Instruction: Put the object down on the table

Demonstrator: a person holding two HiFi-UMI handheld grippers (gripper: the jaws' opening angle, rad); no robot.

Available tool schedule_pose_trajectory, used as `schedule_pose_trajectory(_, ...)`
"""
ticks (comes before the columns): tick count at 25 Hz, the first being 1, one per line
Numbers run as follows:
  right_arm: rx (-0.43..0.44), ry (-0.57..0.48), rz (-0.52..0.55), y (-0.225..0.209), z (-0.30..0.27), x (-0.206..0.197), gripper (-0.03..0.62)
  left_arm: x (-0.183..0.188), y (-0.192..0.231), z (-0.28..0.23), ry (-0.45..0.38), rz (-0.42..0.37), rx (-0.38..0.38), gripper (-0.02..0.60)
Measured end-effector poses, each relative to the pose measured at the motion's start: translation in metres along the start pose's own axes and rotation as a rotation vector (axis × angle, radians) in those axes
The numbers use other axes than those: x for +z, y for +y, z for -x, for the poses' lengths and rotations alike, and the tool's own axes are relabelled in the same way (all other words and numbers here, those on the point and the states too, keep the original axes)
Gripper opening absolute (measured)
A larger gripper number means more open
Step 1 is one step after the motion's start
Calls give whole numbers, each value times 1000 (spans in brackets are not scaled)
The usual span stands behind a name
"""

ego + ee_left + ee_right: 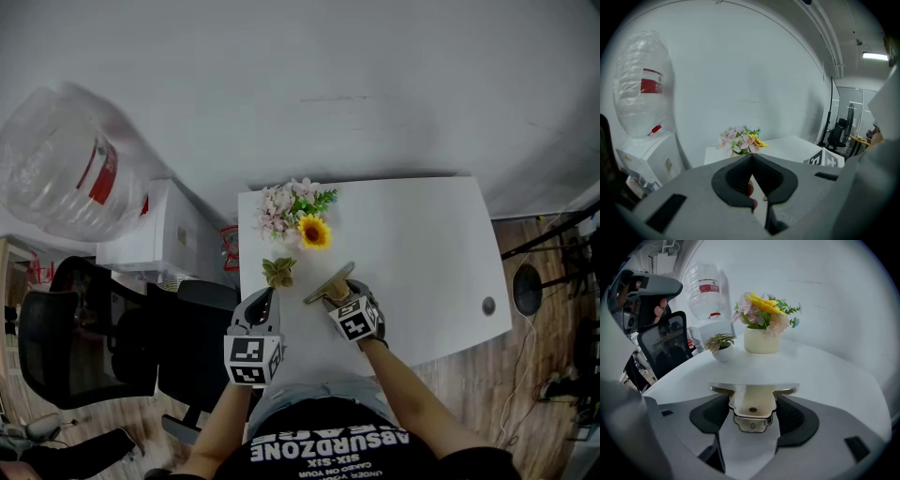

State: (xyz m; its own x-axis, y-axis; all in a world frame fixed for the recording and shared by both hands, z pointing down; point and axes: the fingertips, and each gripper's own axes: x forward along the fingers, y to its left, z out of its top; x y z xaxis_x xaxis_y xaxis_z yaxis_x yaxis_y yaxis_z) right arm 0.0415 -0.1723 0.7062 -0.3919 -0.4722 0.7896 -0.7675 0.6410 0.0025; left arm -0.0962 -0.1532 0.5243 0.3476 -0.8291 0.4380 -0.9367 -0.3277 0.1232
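Observation:
My right gripper is shut on a small scraper with a cream handle and a flat metal blade. In the right gripper view the scraper sits between the jaws, its blade lying crosswise over the white table. I cannot tell whether the blade touches the table. My left gripper hovers at the table's near left edge with its jaws closed and nothing between them. In its own view the left gripper has its pads meeting at the tip.
A vase of flowers and a small potted plant stand on the table's left side. They also show ahead of the right gripper as flowers and plant. A water dispenser bottle and a black chair are to the left.

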Motion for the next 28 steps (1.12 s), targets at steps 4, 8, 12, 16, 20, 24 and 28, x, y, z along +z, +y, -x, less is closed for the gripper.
schedule_pose_trajectory(4,-9,-25,-5,0,6,7,287,1,0,0,-6,1,-3,3)
schedule_pose_trajectory(8,-17,-67,-17,-1,15,19,287,2,-1,0,-10,3,-6,3)
schedule_pose_trajectory(12,-24,-113,-30,-3,24,30,287,4,-2,0,-16,4,-7,3)
schedule_pose_trajectory(16,-29,-152,-51,-1,36,43,287,7,-2,1,-21,4,-8,3)
schedule_pose_trajectory(20,-29,-194,-75,1,46,52,287,8,-1,0,-25,3,-7,3)
schedule_pose_trajectory(24,-42,-244,-103,-1,61,61,273,11,1,1,-29,7,-2,3)
schedule_pose_trajectory(28,-52,-315,-140,-2,81,75,244,13,2,1,-32,9,-1,3)
